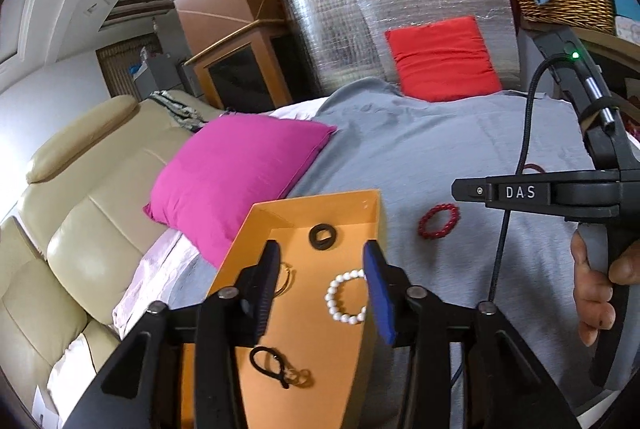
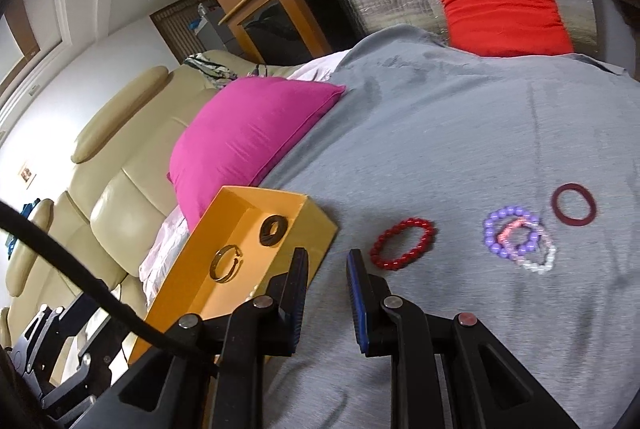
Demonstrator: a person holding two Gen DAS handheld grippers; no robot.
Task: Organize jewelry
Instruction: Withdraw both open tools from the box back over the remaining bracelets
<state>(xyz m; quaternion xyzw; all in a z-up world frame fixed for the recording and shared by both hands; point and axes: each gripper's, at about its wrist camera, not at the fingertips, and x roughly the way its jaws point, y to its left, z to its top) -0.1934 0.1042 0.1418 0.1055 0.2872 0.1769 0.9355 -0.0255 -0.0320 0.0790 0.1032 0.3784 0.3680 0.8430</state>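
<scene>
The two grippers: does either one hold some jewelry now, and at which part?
Nothing is held. The left gripper is open above the orange box, with no bracelet between its fingers. The right gripper is also empty, near the red bracelet.

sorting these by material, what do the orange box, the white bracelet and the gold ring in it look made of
Orange box: likely cardboard, matte; thin flat walls with creased corners.
White bracelet: round beads with a soft sheen, perhaps plastic or faux pearl; the strand cannot be seen.
Gold ring: probably metal, polished; it shows bright reflections, an open band with a gap.
</scene>
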